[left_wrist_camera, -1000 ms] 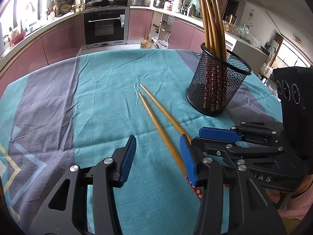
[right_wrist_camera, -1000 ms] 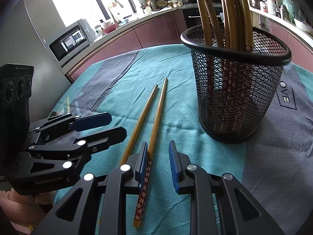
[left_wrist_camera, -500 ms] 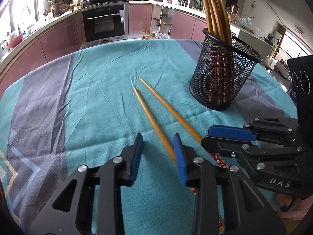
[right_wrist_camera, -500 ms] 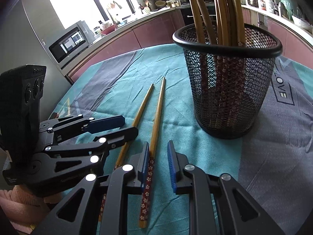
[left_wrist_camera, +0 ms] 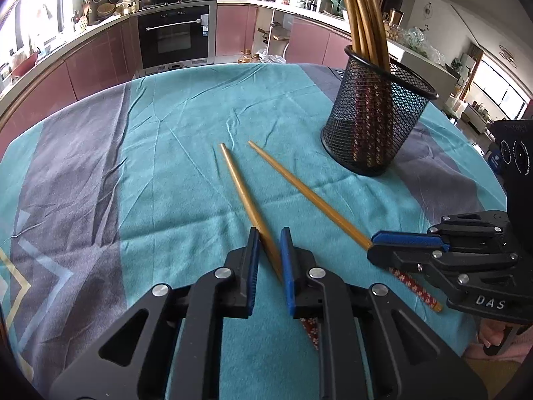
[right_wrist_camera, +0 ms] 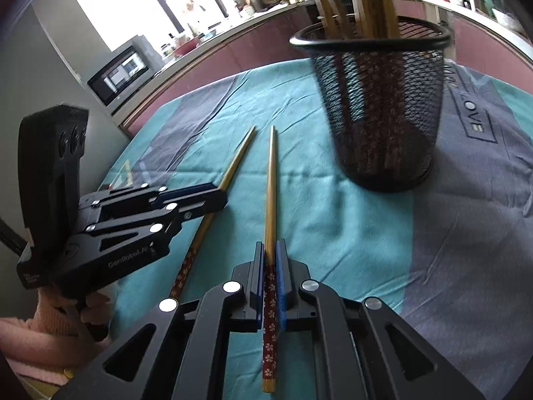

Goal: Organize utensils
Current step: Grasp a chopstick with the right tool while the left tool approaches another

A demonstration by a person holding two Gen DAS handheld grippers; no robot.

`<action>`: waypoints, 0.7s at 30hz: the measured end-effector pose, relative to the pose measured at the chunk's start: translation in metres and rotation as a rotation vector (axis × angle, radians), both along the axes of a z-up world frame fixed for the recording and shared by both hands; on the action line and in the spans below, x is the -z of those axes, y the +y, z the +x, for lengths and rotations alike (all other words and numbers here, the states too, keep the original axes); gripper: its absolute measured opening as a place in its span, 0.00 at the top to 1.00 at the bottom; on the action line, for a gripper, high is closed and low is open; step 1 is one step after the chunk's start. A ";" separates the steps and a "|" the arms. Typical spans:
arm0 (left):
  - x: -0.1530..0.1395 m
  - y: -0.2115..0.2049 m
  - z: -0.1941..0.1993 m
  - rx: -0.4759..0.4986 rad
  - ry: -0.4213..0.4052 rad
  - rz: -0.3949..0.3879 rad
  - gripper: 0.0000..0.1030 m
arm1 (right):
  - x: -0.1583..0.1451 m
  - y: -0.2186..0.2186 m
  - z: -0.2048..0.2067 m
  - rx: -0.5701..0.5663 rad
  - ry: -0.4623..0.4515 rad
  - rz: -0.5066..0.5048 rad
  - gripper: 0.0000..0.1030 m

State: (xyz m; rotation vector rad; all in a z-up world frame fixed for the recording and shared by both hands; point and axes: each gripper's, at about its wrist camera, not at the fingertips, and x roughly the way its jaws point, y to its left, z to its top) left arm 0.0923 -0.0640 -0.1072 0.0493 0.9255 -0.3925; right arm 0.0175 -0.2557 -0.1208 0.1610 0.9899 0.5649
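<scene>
Two wooden chopsticks with red flowered handles lie side by side on the teal cloth. My left gripper (left_wrist_camera: 269, 233) straddles the left chopstick (left_wrist_camera: 238, 183), which runs slantwise between the jaws. The jaws are closing and both pads touch it. My right gripper (right_wrist_camera: 270, 245) is closing too, its pads pressed on the right chopstick (right_wrist_camera: 270, 183) just above the red handle. The left wrist view shows that gripper (left_wrist_camera: 371, 244) pinching the right chopstick (left_wrist_camera: 309, 196). A black mesh holder (left_wrist_camera: 373, 126) with several chopsticks (left_wrist_camera: 363, 16) stands upright beyond the right one.
The round table carries a teal and grey cloth (left_wrist_camera: 166, 166), its bare stretch left of the chopsticks. A hand in a pink sleeve (right_wrist_camera: 66, 316) holds the left gripper (right_wrist_camera: 221, 196). Kitchen counters and an oven (left_wrist_camera: 175, 38) stand past the far edge.
Both pairs of jaws have drawn in from wide apart to the chopstick between them. The left chopstick, earlier at the right pad, now lies between the left jaws. The hands barely moved.
</scene>
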 end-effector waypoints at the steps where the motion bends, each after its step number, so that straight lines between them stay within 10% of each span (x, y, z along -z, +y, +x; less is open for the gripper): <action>1: 0.000 0.001 -0.001 0.003 0.003 -0.002 0.87 | -0.001 0.002 -0.002 -0.011 -0.006 -0.011 0.92; 21: -0.002 0.004 0.011 -0.024 -0.006 0.025 0.74 | -0.005 0.042 0.034 -0.056 -0.128 -0.182 0.80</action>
